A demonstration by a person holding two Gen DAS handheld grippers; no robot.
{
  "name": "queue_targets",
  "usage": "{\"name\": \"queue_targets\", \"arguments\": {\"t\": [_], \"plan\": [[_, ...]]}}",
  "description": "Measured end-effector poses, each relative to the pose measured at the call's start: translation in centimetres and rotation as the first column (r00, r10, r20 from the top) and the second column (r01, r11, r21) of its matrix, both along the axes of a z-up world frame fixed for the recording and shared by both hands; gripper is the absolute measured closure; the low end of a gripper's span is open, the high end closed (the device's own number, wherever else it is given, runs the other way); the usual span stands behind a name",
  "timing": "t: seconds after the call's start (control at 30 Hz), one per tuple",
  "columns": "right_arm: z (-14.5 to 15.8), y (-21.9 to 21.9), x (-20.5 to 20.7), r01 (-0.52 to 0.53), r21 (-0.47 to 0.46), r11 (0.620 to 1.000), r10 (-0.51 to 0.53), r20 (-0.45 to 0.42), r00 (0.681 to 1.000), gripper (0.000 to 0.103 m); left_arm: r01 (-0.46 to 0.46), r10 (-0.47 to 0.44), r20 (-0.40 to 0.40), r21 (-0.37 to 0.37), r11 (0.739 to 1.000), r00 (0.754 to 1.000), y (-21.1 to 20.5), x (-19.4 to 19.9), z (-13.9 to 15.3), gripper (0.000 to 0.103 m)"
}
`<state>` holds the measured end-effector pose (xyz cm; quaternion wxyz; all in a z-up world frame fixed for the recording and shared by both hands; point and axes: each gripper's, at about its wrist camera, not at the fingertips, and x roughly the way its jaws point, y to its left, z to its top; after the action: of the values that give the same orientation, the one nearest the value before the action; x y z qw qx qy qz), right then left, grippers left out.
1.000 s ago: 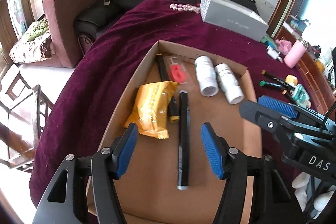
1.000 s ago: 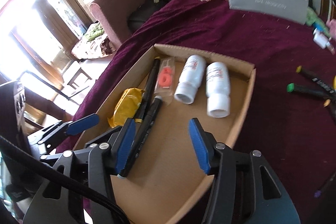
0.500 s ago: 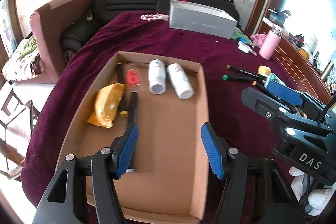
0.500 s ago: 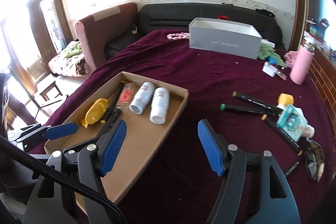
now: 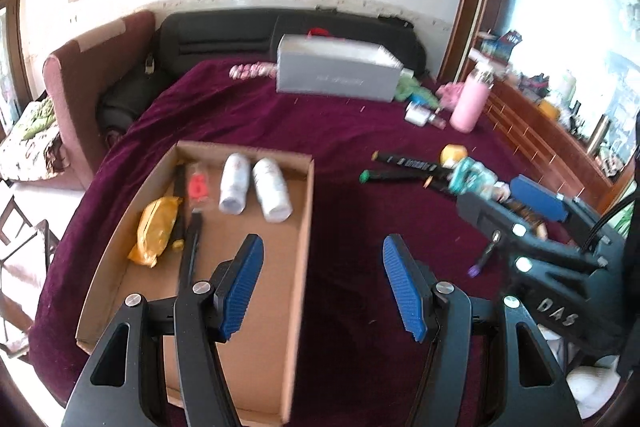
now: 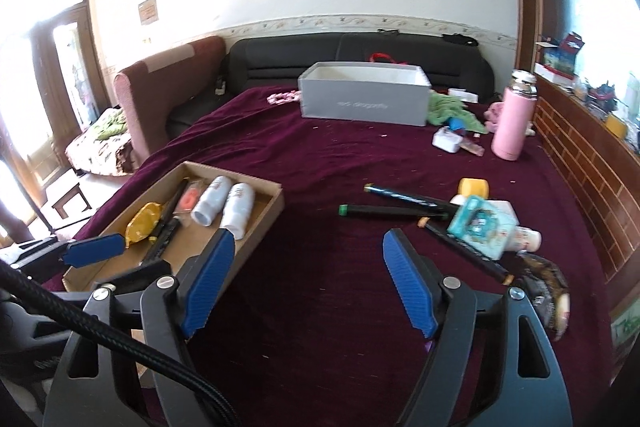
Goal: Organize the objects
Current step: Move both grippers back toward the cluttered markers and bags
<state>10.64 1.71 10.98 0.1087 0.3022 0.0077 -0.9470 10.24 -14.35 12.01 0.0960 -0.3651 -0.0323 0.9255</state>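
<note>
On the maroon-covered surface (image 6: pixel 320 163) sits a cardboard tray (image 5: pixel 298 247) holding 2 white bottles (image 5: pixel 256 187), a yellow packet (image 5: pixel 157 231) and black pens (image 5: pixel 191 247); more markers (image 6: pixel 394 210) lie well apart to its right. Both the left gripper (image 5: pixel 322 289) and right gripper (image 6: pixel 308 285) hover wide open, holding nothing.

Both tongs (image 5: pixel 322 283) (image 6: pixel 308 283) — back from tray (image 5: pixel 308 187)
</note>
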Motion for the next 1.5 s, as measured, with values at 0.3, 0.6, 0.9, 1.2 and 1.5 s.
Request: {"name": "queue_targets", "arguments": {"t": [0.3,0.6,0.9,1.2,1.5], "plan": [[8.2,8.3,3.2,0.114,0.179,0.977,-0.086,-0.159,0.984,0.026,0.081,-0.049,-0.314,0.088,0.993,0.948,3.6,4.3,10.1,0.047],[25.1,18.0,7.8,0.466,0.381,0.798,-0.305,-0.412,0.859,0.020,0.044,-0.025,-0.685,0.011,0.999,0.728,6.4,8.0,22.3,0.010],[36.6,21.9,10.0,0.684,0.434,0.585,-0.415,-0.565,0.713,0.000,0.230,-0.244,-0.525,-0.094,0.969,0.816,9.7,1.1,22.5,0.003],[17.8,22.8,3.2,0.399,0.292,0.869,-0.368,-0.157,0.916,0.000,0.359,-0.370,-0.119,-0.100,0.928,0.921,15.7,-4.2,5.3,0.004],[2.5,23.8,0.6,0.324,0.005,0.946,-0.324,0.050,0.945,0.000,0.463,-0.451,0.114,-0.145,0.874,0.885,22.0,-5.0,-5.9,0.038]]}}
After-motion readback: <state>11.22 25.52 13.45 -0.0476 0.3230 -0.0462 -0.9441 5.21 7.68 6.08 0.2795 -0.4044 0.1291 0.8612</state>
